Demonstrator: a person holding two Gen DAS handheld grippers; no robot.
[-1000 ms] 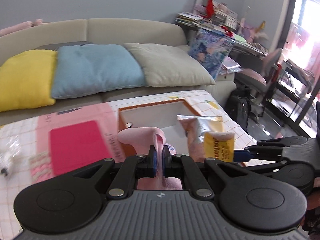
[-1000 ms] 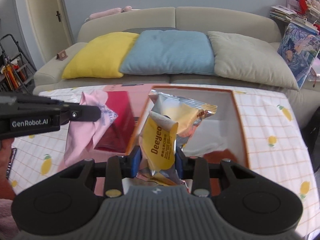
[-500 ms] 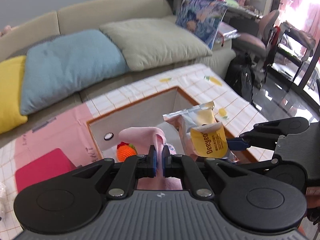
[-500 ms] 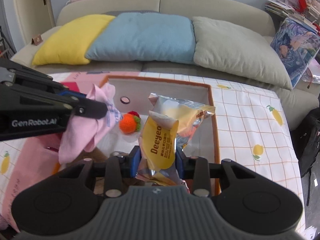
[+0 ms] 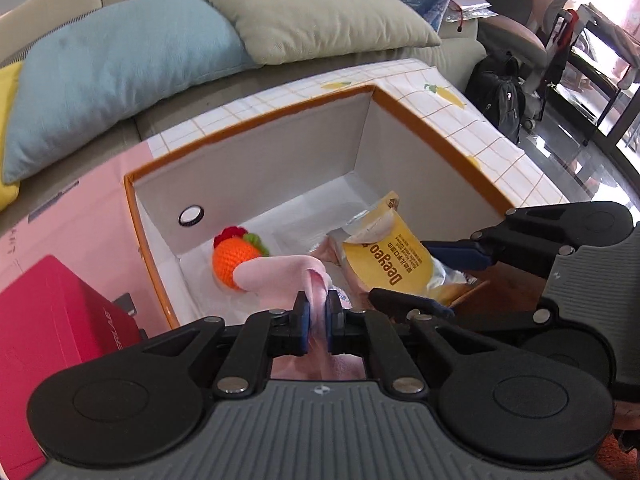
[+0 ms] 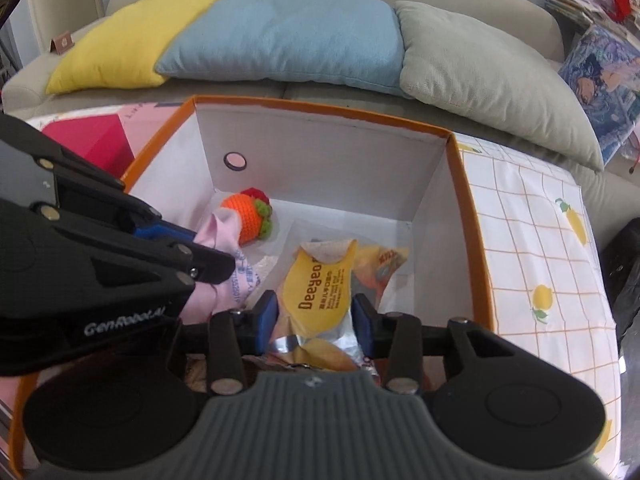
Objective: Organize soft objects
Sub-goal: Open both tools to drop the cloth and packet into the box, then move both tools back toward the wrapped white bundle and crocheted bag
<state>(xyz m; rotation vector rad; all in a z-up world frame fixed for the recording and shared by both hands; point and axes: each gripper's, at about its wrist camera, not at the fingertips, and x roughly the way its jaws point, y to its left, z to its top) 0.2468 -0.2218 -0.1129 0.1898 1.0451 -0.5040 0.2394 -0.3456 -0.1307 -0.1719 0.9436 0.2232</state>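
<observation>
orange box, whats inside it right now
Inside the orange box: a crocheted orange toy, the pink cloth, the yellow snack bag. The near floor is hidden behind both claws.

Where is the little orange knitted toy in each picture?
Left wrist view: the orange knitted toy lies left of centre on the box floor, just past the pink cloth.
Right wrist view: the toy lies left of centre, near the back wall.
Shared landmark: the round hole in the box wall above it.
</observation>
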